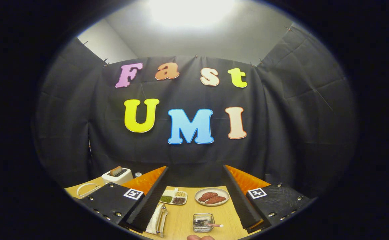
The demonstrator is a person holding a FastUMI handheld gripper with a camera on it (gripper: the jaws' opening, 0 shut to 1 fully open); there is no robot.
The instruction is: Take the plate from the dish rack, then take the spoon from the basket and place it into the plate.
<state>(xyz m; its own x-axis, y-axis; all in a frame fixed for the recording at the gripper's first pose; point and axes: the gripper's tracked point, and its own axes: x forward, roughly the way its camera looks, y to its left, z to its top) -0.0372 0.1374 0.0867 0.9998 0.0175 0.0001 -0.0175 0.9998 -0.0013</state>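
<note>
My gripper (pixel 194 203) is open, its two fingers spread wide above the wooden table (pixel 184 218) with nothing between them. A white plate stands on edge in the dish rack (pixel 158 220), close to the left finger. Between the fingers and nearer to me sits a small wire basket (pixel 203 222) holding a spoon (pixel 211 224) with a dark bowl and a pale handle that pokes out toward the right finger.
A round dish of reddish meat pieces (pixel 212 196) and a white divided tray of beans (pixel 173 197) lie at the table's far side. A white toaster (pixel 117 175) with bread stands beyond the left finger. A fingertip (pixel 199 237) shows at the near edge.
</note>
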